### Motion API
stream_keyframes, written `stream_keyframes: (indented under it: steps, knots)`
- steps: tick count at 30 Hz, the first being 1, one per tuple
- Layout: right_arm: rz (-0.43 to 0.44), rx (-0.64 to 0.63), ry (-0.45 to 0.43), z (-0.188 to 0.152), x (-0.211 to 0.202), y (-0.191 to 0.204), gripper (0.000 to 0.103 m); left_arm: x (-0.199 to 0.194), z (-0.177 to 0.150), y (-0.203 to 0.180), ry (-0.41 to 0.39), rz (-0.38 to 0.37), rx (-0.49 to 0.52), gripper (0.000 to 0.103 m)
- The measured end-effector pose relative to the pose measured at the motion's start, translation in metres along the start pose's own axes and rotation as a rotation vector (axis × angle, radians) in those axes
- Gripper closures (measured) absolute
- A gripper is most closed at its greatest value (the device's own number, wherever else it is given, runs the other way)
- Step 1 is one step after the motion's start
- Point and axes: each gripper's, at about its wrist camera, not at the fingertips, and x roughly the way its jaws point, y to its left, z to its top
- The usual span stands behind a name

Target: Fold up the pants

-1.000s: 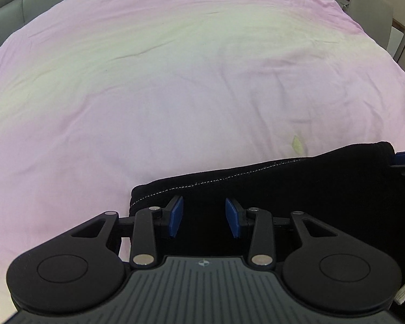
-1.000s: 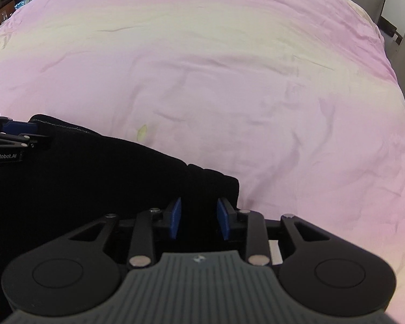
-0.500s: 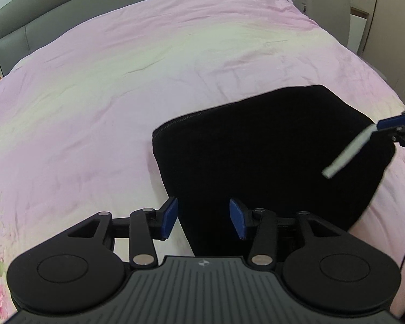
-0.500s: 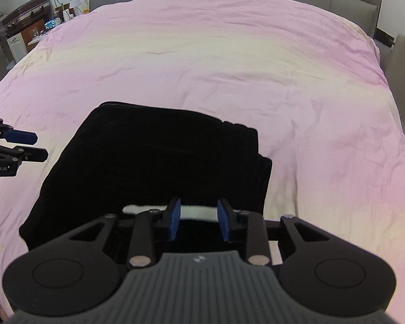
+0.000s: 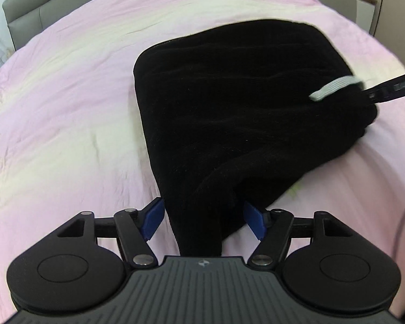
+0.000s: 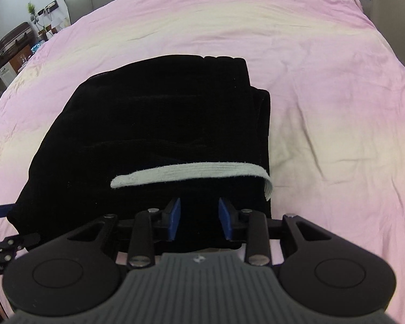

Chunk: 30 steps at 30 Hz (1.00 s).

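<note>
Each hand-held gripper was matte black. The left one (image 5: 203, 220) carried two round discs flanking a ribbed grey housing with a small white emblem. Silver screws dotted its linkage arms, and the finger pads (image 5: 153, 220) were bright blue. The right one (image 6: 199, 218) matched it: same discs, same screws, same blue pads (image 6: 174, 218).

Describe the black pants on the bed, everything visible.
The black pants lie folded into a thick, roughly rectangular stack on the pink bedsheet. The fabric looks soft and finely ribbed. A grey-white band lies across the near end. That near edge sits between both grippers' blue pads; the left gripper is opening.
</note>
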Motion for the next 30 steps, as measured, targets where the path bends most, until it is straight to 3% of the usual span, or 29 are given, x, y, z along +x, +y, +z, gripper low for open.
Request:
stream_keyframes:
  steps: [2, 3, 9, 16, 23, 26, 30]
  knots:
    - [-0.004, -0.011, -0.001, -0.002, 0.001, 0.001, 0.074, 0.009, 0.004, -0.002, 0.007, 0.060, 0.036, 0.047]
    - [-0.002, -0.011, -0.001, -0.002, 0.002, 0.000, 0.074, 0.010, 0.007, -0.001, 0.024, 0.039, 0.050, 0.057]
    - [0.022, -0.020, -0.011, -0.005, 0.003, -0.004, 0.074, 0.003, 0.015, 0.021, 0.120, 0.012, 0.165, 0.081]
    - [0.020, -0.067, -0.028, -0.015, 0.007, -0.001, 0.074, 0.036, -0.007, 0.020, 0.173, 0.007, 0.186, 0.082]
    - [0.037, -0.017, -0.027, -0.026, 0.024, -0.017, 0.071, 0.049, -0.002, 0.038, 0.220, -0.077, 0.120, 0.080]
    - [0.027, -0.022, -0.012, -0.022, 0.023, -0.016, 0.071, 0.044, -0.002, 0.039, 0.281, -0.076, 0.146, 0.078]
    - [0.009, -0.013, 0.012, -0.015, 0.018, -0.015, 0.070, 0.019, -0.001, 0.038, 0.280, -0.041, 0.205, 0.074]
